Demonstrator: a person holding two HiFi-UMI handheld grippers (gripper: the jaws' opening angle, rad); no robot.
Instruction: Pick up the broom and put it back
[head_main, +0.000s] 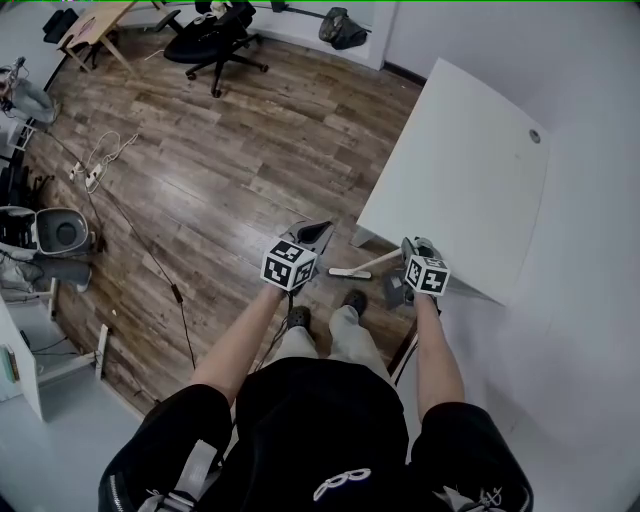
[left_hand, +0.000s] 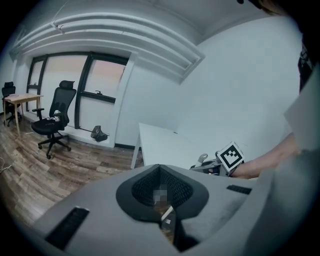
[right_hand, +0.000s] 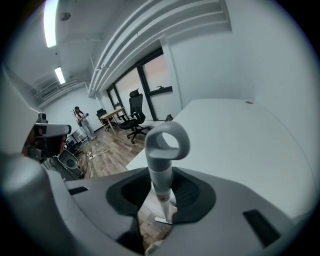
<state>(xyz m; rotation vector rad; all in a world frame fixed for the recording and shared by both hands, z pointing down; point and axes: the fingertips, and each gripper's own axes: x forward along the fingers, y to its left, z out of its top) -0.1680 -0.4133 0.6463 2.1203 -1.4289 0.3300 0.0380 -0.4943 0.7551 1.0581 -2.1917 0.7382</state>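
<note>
Head view, open room: wooden floor (head_main: 230, 170) lies bare ahead and to the left, crossed by a thin cable (head_main: 178, 293)
Head view, right edge: white table (head_main: 460, 170) fills the right side, its near corner just beyond the grippers, with a pale wall (head_main: 590, 150) behind it
Head view, broom: the broom (head_main: 365, 265) slants from the right gripper (head_main: 413, 248) down to a flat pale end on the floor, just ahead of the shoes (head_main: 353, 298)
Head view, left gripper: the left gripper (head_main: 315, 231) hovers over bare floor, near the broom's lower end but apart from it
Head view, far edge: office chair (head_main: 215, 40) and wooden desk (head_main: 95, 22) stand well away at the top
Left gripper view, jaws: a little apart, a narrow slit between them, nothing held
Left gripper view, only here: tall windows (left_hand: 95, 95) behind the chair, and the long table edge seen from the side, with the right gripper's marker cube (left_hand: 230, 155) in front of it
Right gripper view, jaws: spread, the broom's grey looped handle standing upright between them with a dark gap on either side, pads not pressing it
Right gripper view, only here: ceiling light strips (right_hand: 50, 22), and a person (right_hand: 80, 120) standing far off beside the desk
</note>
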